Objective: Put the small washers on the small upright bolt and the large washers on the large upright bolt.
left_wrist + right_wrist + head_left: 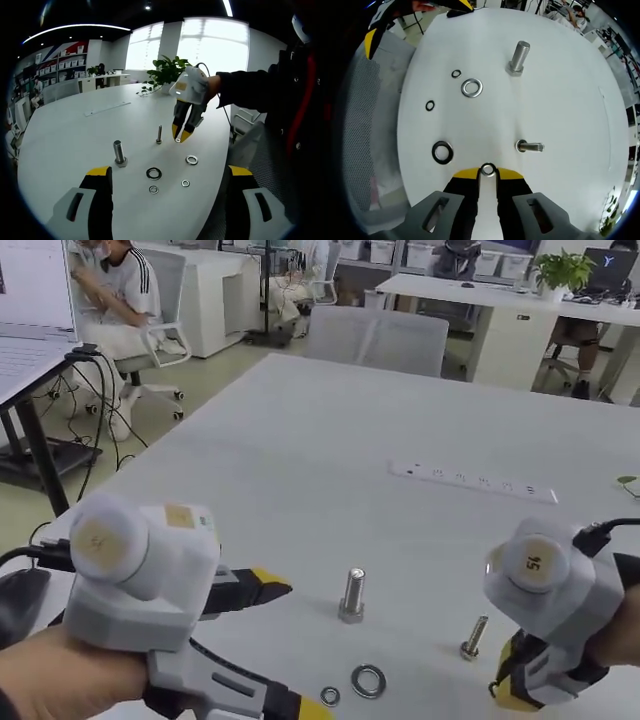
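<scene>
Washer sorting on a white table [300, 440], as I watched it from my remote station. The right gripper [488, 175] had its jaws drawn almost together, pinching the held washer [488, 170], a small one, by its rim at the very tips. In the left gripper view I saw this gripper hanging tips-down just beside the small bolt [159, 135], with the ring level with the bolt's lower half; whether it cleared the table I could not tell. The left gripper [169, 172] had its jaws spread wide and gripped nothing. The large bolt [119, 152] stood upright, head down, near the left gripper's jaws; the small bolt stood upright beyond it, and the two were apart. Four loose washers lay flat on the table between the grippers: the first large washer [153, 173] near the large bolt's foot, the first small washer [153, 189] just beside it on my near side, the second large washer [191, 160] close to the right gripper's tips, and the second small washer [185, 183] near that. Both bolt shafts were bare.
</scene>
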A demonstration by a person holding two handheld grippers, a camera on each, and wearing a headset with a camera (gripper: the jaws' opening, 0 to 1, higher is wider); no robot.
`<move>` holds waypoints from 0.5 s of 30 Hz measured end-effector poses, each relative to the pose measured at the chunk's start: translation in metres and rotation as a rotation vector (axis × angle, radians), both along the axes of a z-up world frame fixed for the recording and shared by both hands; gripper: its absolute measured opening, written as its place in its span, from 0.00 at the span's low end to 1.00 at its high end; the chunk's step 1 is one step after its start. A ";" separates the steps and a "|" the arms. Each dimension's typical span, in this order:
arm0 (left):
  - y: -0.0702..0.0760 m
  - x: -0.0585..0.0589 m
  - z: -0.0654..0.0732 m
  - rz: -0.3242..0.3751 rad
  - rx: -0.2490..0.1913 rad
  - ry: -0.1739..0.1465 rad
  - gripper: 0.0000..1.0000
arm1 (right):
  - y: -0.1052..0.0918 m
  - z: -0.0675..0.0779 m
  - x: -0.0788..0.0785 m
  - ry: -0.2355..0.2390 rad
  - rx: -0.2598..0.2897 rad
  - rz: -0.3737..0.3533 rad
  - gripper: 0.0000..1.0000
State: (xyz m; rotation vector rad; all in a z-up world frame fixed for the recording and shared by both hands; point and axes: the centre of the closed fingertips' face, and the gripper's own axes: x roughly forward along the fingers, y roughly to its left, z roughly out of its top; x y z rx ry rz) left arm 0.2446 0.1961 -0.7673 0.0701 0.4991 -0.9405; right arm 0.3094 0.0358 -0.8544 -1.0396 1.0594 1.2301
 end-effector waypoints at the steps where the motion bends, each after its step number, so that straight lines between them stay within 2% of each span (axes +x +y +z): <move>1: 0.000 0.000 0.000 -0.001 0.001 0.000 0.94 | -0.003 0.002 0.001 -0.004 0.001 -0.006 0.14; 7: -0.002 0.000 0.001 -0.005 0.001 -0.001 0.94 | -0.016 0.011 0.010 -0.022 0.001 -0.036 0.14; 15: -0.004 -0.001 0.001 -0.011 0.002 -0.001 0.94 | -0.020 0.026 0.019 -0.044 0.009 -0.044 0.13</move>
